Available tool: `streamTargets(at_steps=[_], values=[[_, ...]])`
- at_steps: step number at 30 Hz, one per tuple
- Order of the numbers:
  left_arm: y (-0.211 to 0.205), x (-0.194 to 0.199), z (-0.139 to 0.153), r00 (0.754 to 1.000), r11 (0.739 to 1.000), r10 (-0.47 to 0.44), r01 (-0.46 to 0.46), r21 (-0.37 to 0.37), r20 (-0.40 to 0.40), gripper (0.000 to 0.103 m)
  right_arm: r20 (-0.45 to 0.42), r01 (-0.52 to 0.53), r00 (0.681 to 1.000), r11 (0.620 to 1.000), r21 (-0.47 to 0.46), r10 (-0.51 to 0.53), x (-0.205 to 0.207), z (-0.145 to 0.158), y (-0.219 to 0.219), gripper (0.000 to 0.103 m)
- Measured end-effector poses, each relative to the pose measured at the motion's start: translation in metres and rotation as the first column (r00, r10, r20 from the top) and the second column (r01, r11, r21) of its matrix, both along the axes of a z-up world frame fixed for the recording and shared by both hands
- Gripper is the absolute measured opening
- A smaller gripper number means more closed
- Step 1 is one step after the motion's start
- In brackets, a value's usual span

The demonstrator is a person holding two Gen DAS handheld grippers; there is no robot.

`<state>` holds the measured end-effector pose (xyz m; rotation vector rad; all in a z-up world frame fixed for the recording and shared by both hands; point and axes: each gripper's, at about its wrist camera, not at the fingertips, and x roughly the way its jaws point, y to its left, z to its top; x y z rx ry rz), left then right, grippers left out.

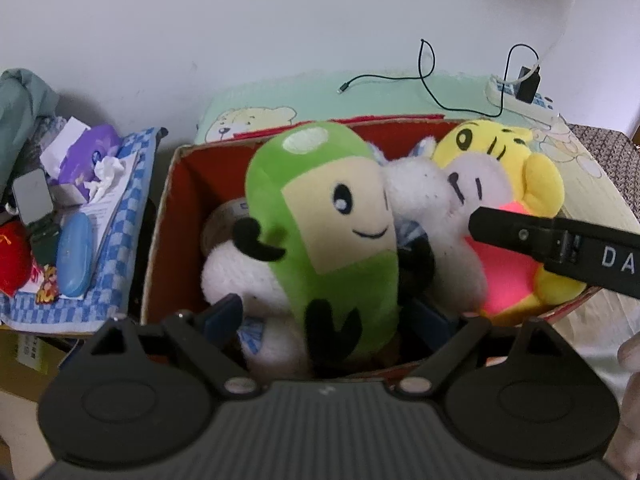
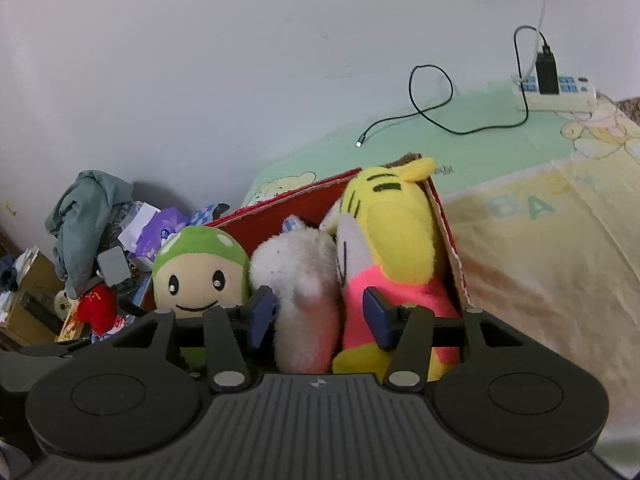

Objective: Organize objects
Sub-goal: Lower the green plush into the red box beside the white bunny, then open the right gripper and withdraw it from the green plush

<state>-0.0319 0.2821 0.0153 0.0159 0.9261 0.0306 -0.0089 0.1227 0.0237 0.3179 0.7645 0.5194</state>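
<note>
A red cardboard box (image 1: pixel 170 200) holds several plush toys. A green plush with a cream face (image 1: pixel 328 216) stands upright between my left gripper's (image 1: pixel 324 316) open jaws; the blue pads (image 1: pixel 224 312) flank its base, and contact is unclear. A white plush (image 1: pixel 416 192) and a yellow tiger plush with pink body (image 1: pixel 504 168) lie to its right. In the right wrist view my right gripper (image 2: pixel 318 316) is open above the white plush (image 2: pixel 300 280), with the tiger (image 2: pixel 396 232) and green plush (image 2: pixel 200 272) on either side. The right gripper's finger (image 1: pixel 560 244) crosses the left wrist view.
A cluttered stand at the left carries a purple tissue pack (image 1: pixel 92 152), a blue case (image 1: pixel 74 256) and a red toy (image 1: pixel 14 260). The box (image 2: pixel 296 208) rests on a bed sheet (image 2: pixel 540 208). A power strip (image 2: pixel 556 92) with black cable lies at the back right.
</note>
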Motion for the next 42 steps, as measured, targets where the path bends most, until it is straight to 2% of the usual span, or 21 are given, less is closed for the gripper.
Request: streamTargets(at_steps=[9,17,22,24,30,37,42], values=[[-0.008,0.007,-0.006,0.999,0.999,-0.004,0.003,-0.032,-0.034,0.093,-0.020,0.014,1.000,0.999,0.030,-0.014,0.002,-0.004,-0.007,0.052],[-0.008,0.012,-0.012,0.999,0.997,-0.012,0.008,-0.076,-0.051,0.095,0.007,0.005,1.000,1.000,0.001,-0.005,0.000,-0.005,-0.003,0.052],[-0.010,0.013,-0.016,0.999,0.997,-0.011,0.007,-0.073,-0.049,0.096,0.020,-0.011,1.000,1.000,-0.006,0.011,-0.001,-0.006,-0.004,0.054],[-0.009,0.014,-0.016,0.999,0.998,0.002,-0.006,-0.065,-0.054,0.101,0.019,-0.012,1.000,1.000,0.001,0.012,-0.001,-0.005,-0.005,0.055],[-0.009,0.008,-0.008,1.000,1.000,0.014,-0.014,-0.016,-0.024,0.102,-0.034,0.014,0.999,0.999,0.052,-0.012,0.000,0.002,-0.011,0.055],[-0.001,0.004,0.007,0.998,0.998,0.065,-0.065,0.004,-0.009,0.102,0.028,0.041,0.999,0.999,0.000,-0.041,-0.010,0.024,-0.009,0.060],[0.006,0.001,0.013,0.995,0.995,0.102,-0.102,0.001,-0.009,0.102,0.035,0.078,0.997,0.992,-0.104,-0.075,-0.011,0.032,-0.003,0.060]])
